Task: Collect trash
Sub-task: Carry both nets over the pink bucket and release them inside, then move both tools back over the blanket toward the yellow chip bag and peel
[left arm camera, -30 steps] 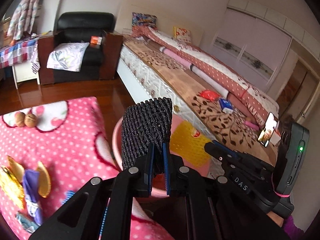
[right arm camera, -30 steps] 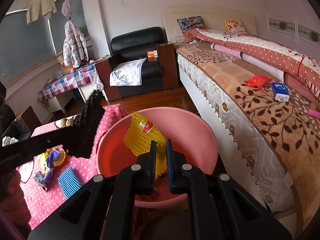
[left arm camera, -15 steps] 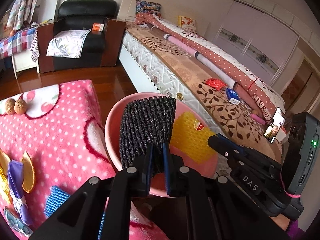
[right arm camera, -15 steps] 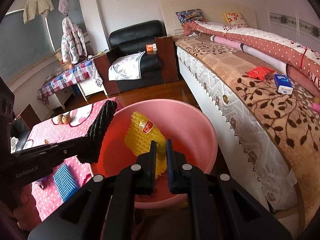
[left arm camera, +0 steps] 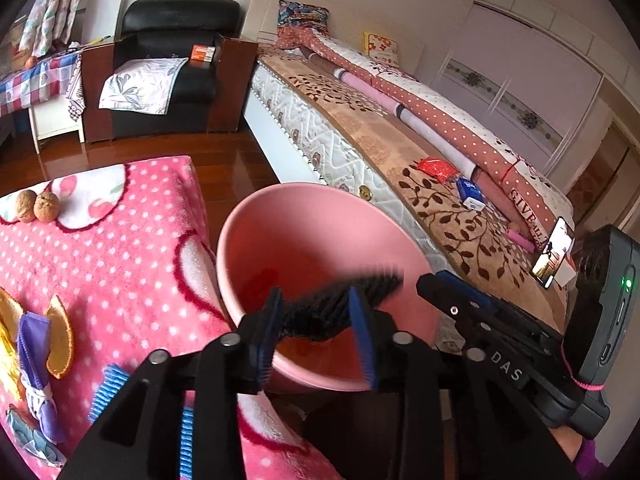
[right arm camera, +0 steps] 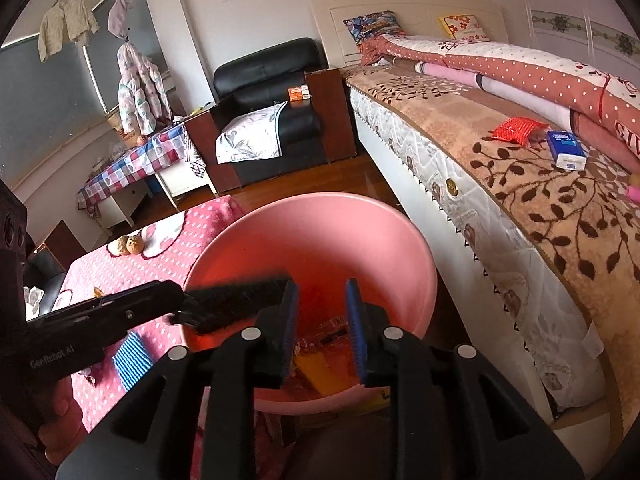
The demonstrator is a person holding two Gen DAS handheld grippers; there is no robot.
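A pink basin [left arm camera: 320, 196] stands between the pink dotted table and the bed. My left gripper [left arm camera: 316, 328] hangs over its near rim with jaws opening. A black foam net [left arm camera: 340, 304], blurred and tipped sideways, lies loose between the pads, which do not press on it. In the right wrist view the same black net [right arm camera: 240, 300] shows at the tip of the left gripper [right arm camera: 180, 308] over the basin [right arm camera: 320, 200]. My right gripper [right arm camera: 322, 320] is over the basin too, jaws opening with nothing between them. A yellow foam net [right arm camera: 320, 368] lies on the basin's bottom.
On the pink dotted cloth [left arm camera: 120, 260] lie two walnuts [left arm camera: 38, 208], orange peel [left arm camera: 60, 336], a purple wrapper [left arm camera: 34, 352] and a blue foam net [left arm camera: 108, 384]. The bed [right arm camera: 520, 184] at right carries a red packet [right arm camera: 516, 130] and a blue tissue pack [right arm camera: 566, 150]. A black armchair [left arm camera: 172, 52] stands behind.
Both grippers' jaws have parted. The black net, upright before, has tipped over and come loose from the left pads. The yellow net has dropped from the right gripper into the basin.
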